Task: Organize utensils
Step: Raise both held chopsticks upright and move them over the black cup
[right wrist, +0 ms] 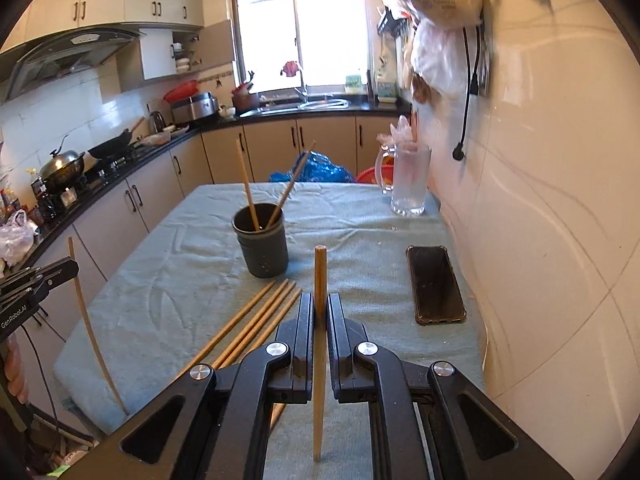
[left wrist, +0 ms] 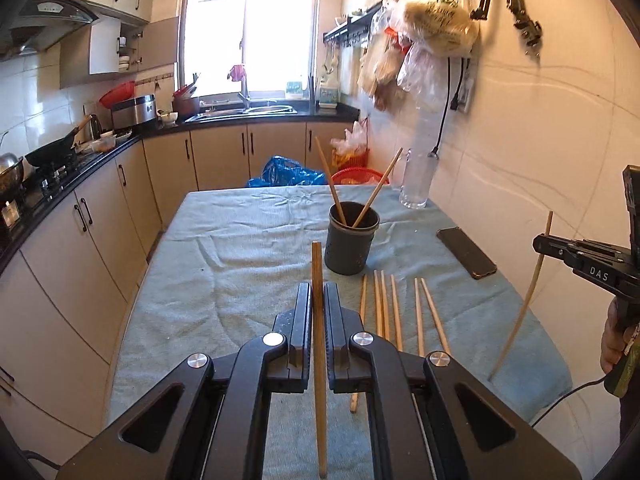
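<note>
A dark grey utensil cup (left wrist: 351, 240) (right wrist: 264, 242) stands mid-table with two wooden chopsticks (left wrist: 334, 190) leaning in it. Several loose chopsticks (left wrist: 394, 312) (right wrist: 256, 316) lie on the teal cloth just in front of the cup. My left gripper (left wrist: 317, 292) is shut on one chopstick (left wrist: 318, 344), held upright above the table's near side; it also shows at the left edge of the right wrist view (right wrist: 60, 272). My right gripper (right wrist: 320, 304) is shut on another chopstick (right wrist: 319, 340); it shows at the right edge of the left wrist view (left wrist: 538, 242).
A black phone (left wrist: 466, 252) (right wrist: 435, 284) lies on the cloth near the right wall. A glass mug (left wrist: 416, 180) (right wrist: 410, 182) stands at the far right corner. Kitchen counters with a stove (left wrist: 52, 168) run along the left. Bags hang on the right wall (left wrist: 436, 20).
</note>
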Motion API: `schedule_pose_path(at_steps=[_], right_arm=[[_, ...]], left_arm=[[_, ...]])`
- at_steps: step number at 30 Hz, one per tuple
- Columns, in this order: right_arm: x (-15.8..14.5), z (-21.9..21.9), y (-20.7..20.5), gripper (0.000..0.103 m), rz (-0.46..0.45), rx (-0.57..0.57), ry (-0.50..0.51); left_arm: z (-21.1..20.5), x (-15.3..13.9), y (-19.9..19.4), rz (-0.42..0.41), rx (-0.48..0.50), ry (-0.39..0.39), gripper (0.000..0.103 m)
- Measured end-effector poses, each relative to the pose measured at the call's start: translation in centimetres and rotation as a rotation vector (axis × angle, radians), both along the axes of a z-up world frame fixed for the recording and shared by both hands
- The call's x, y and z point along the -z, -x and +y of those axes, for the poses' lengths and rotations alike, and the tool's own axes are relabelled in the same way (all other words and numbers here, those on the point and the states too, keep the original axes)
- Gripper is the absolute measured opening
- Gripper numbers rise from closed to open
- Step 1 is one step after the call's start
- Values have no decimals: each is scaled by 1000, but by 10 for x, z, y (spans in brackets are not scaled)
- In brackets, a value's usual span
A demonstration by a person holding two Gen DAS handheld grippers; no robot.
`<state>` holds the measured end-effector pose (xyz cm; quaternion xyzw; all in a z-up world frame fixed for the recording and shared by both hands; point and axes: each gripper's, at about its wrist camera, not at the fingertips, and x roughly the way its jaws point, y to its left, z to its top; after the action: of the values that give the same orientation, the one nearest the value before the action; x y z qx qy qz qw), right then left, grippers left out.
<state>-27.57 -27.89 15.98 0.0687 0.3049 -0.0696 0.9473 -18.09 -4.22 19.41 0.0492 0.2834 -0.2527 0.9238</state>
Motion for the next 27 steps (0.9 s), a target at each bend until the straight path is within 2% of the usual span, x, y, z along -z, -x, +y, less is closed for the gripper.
schedule_pose_path(at_steps=[7, 13, 22, 27], right_arm=[[-13, 9, 12, 7, -42, -11, 16], [-20, 8, 7, 7, -65, -11, 15], [-41, 0, -13, 7, -109, -7, 13], [-58, -11, -35, 7, -158, -10, -39]], left_arm=[[3, -12, 16, -38, 6, 27, 5], [-5, -25, 14, -64, 18, 47, 5], [-24, -54, -24, -75, 28, 68, 5], [-38, -75, -55, -82, 29, 80, 5]])
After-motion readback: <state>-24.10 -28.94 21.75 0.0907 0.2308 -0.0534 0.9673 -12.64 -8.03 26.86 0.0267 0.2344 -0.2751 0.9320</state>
